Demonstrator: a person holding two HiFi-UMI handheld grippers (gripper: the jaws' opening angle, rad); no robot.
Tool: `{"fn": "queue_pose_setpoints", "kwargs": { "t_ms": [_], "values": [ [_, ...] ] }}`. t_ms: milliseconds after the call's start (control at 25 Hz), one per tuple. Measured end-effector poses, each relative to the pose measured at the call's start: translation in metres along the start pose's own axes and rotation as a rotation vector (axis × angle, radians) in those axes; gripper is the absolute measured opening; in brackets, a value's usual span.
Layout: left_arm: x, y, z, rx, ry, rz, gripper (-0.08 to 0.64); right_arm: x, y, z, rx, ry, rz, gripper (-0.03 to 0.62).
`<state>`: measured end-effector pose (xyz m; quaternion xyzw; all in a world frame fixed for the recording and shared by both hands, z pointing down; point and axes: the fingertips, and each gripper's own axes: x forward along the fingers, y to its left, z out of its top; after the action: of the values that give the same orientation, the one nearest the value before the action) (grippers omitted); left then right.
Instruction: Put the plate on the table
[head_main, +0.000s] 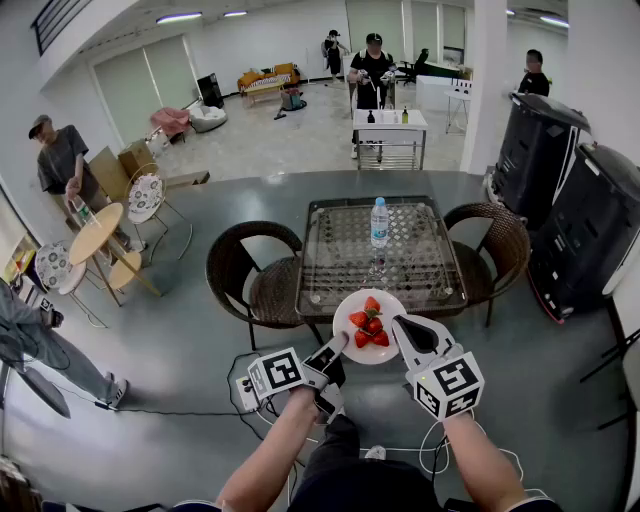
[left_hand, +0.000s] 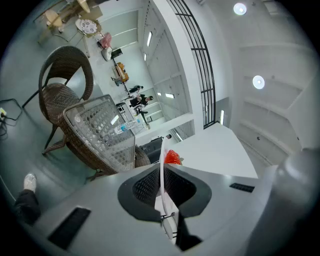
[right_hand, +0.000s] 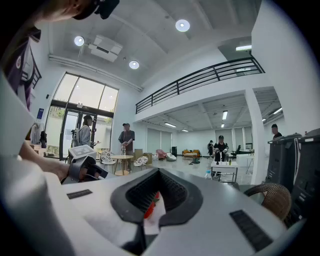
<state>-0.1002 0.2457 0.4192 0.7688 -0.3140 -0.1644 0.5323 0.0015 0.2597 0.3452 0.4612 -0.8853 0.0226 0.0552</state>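
A white plate (head_main: 351, 304) carrying several strawberries (head_main: 369, 325) hangs in the air just in front of the near edge of the glass-topped wicker table (head_main: 340, 258). My left gripper (head_main: 338, 349) is shut on the plate's near left rim, and my right gripper (head_main: 400, 330) is shut on its right rim. In the left gripper view the plate (left_hand: 161, 165) shows edge-on between the jaws with a strawberry (left_hand: 172, 157) past it. The right gripper view shows the plate's edge (right_hand: 155, 217) and a red strawberry (right_hand: 149, 209) pinched between the jaws.
A water bottle (head_main: 379, 222) stands at the middle of the table. Wicker chairs stand at its left (head_main: 250, 272) and right (head_main: 497, 240). Large black bins (head_main: 570, 215) are at the right. A power strip with cables (head_main: 245, 392) lies on the floor by my feet. People stand farther off.
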Motion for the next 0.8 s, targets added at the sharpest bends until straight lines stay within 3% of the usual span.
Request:
{"fn": "queue_pose_setpoints", "kwargs": {
  "t_ms": [560,800],
  "values": [
    [0.002,0.002,0.000,0.000,0.006,0.018,0.017,0.000,-0.007,-0.003,0.051,-0.006,-0.008,0.005],
    [0.004,0.009,-0.001,-0.044,-0.008,0.036,0.017,-0.001,-0.011,-0.004,0.056,-0.001,-0.008,0.005]
  ]
}}
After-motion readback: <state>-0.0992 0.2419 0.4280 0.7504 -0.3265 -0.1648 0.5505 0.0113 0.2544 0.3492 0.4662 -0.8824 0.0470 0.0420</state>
